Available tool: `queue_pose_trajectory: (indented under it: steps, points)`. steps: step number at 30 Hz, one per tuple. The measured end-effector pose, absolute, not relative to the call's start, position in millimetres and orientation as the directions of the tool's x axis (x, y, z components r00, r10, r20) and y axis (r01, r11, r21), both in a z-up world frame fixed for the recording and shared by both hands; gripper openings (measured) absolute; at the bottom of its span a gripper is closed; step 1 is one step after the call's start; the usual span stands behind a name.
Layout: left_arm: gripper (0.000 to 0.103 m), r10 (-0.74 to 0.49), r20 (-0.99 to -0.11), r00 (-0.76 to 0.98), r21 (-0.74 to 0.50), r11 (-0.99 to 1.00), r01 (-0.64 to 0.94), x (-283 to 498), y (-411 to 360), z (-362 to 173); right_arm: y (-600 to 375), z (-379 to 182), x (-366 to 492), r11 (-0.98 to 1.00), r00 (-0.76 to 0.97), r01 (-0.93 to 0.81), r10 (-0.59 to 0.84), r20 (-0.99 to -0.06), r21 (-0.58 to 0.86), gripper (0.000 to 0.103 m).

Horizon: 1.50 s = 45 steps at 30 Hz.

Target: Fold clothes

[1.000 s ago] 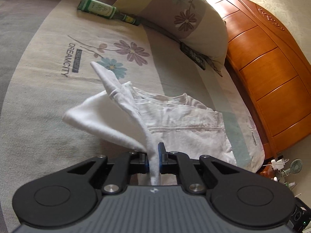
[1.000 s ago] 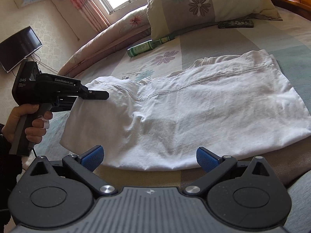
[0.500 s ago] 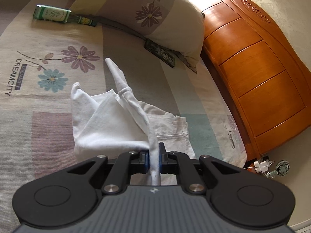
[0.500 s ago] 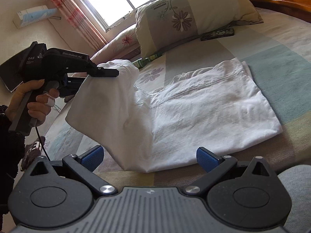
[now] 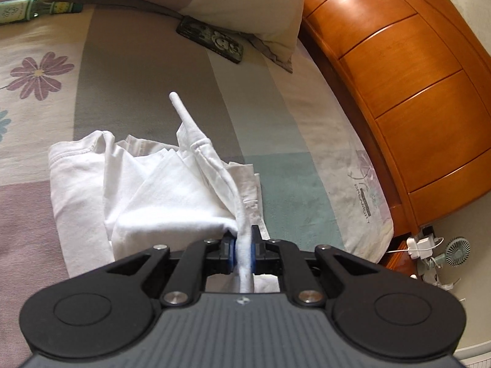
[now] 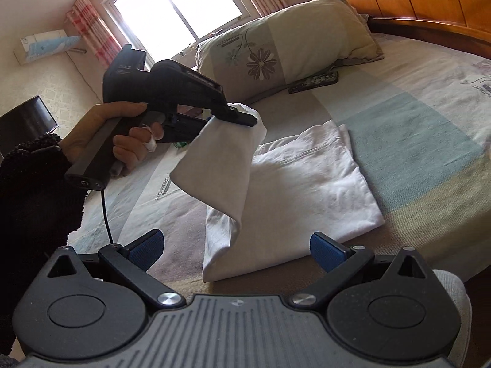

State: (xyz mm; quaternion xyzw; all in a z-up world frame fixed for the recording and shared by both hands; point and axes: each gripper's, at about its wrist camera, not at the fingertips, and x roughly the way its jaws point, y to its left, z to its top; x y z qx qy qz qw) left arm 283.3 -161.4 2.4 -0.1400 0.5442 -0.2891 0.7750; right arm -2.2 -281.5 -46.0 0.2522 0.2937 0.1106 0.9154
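A white shirt (image 5: 159, 190) lies on the bed, part folded over itself. My left gripper (image 5: 244, 253) is shut on a bunched edge of it, and a stiff strip of cloth rises ahead of the blue pads. In the right wrist view the same left gripper (image 6: 242, 118), held in a person's hand (image 6: 122, 141), lifts one side of the shirt (image 6: 307, 190) above the rest, which lies flat on the bedspread. My right gripper (image 6: 234, 245) stands open near the shirt's front edge, with nothing between its fingers.
A floral pillow (image 6: 285, 58) lies at the head of the bed with a dark phone (image 6: 313, 81) beside it. A green bottle (image 5: 33, 10) lies on the bedspread (image 5: 138, 86). The wooden headboard (image 5: 399, 76) runs along the right. A small fan (image 5: 457, 250) stands on the floor.
My left gripper has risen and swung right over the shirt, carrying the pinched side across the flat part. My right gripper stays open near the front edge.
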Motion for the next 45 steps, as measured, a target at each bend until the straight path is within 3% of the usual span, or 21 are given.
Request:
queue_pose_trajectory:
  steps: [9, 21, 26, 28, 36, 39, 45]
  points:
    - [0.007, -0.549, -0.821, 0.157, -0.488, 0.817, 0.306, 291.6, -212.4, -30.1, -298.6, -52.5, -6.1, 0.848, 0.807, -0.005, 0.316, -0.499, 0.530, 0.103]
    - [0.008, -0.544, -0.831, 0.116, -0.511, 0.829, 0.225, 307.9, -232.5, -58.0, -303.7, -60.1, -4.9, 0.849, 0.796, 0.035, 0.295, -0.528, 0.528, 0.103]
    - [0.043, -0.566, -0.819, 0.088, -0.538, 0.813, 0.221, 308.7, -242.3, -60.4, -298.7, -60.0, -3.7, 0.857, 0.789, 0.031, 0.295, -0.539, 0.515, 0.103]
    - [0.050, -0.572, -0.816, 0.080, -0.540, 0.806, 0.243, 308.0, -248.7, -55.6, -298.7, -60.3, -3.7, 0.858, 0.788, 0.035, 0.291, -0.542, 0.512, 0.103]
    - [0.057, -0.612, -0.786, 0.090, -0.543, 0.752, 0.374, 286.4, -241.7, -35.0, -304.5, -62.9, -3.9, 0.856, 0.790, 0.053, 0.280, -0.546, 0.515, 0.103]
    - [0.069, -0.608, -0.783, 0.132, -0.460, 0.709, 0.534, 260.4, -216.8, -31.1, -308.0, -63.4, -5.3, 0.853, 0.795, 0.060, 0.274, -0.542, 0.518, 0.103]
    - [0.070, -0.476, -0.777, 0.412, -0.025, 0.678, 0.735, 182.7, -142.4, -41.2, -315.8, -61.6, -5.8, 0.847, 0.804, 0.071, 0.264, -0.532, 0.527, 0.103]
